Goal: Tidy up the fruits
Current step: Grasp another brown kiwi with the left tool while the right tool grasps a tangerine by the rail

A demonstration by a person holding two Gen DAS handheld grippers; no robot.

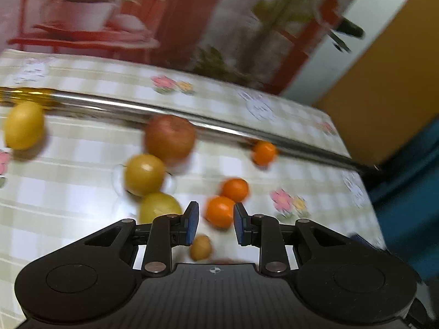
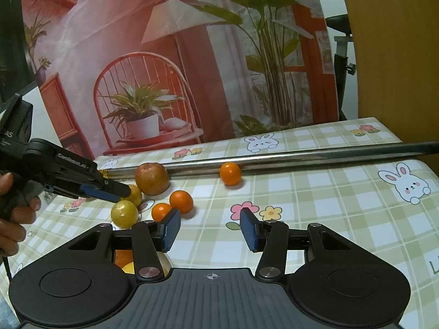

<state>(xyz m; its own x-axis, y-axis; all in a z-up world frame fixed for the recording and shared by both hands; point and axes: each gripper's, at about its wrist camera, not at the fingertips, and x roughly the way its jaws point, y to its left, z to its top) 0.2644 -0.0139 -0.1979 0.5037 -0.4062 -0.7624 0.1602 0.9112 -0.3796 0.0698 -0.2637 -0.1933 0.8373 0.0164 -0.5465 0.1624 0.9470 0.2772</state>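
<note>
On the tabletop [image 2: 315, 205], spread with a checked cloth printed with rabbits and flowers, the fruit lies loose in a small scatter. Nearest the right tongs [image 2: 210, 230], whose blue pads stand wide apart with nothing between them, bare cloth shows in the gap; just under its left finger some orange and yellow fruit peeks out, too hidden to name. The left tongs [image 1: 215, 223] hangs above the cluster, its jaws parted and empty, framing an orange [image 1: 219, 211] that lies on the cloth below; whether the pads touch it cannot be told, as that view is blurred. A small brownish fruit [image 1: 200, 247] lies closer in, under the jaws.

Just beyond, a second orange [image 1: 235, 189] lies close beside the first. To their left are two yellow round fruits [image 1: 144, 175], one nearer [image 1: 159, 207] than the other, the pair close together. Behind these sits a reddish apple [image 1: 170, 137], close against a long metal pole [image 1: 247, 134] that lies across the tabletop. A third orange [image 1: 264, 152] rests against the same pole, well apart to the right. Another yellow fruit [image 1: 24, 125] lies far left near the pole.

In the right wrist view a hand [image 2: 13, 213] grips the left tool at the left edge. A printed backdrop [image 2: 170, 68] of chair, lamp and plants stands behind the tabletop.
</note>
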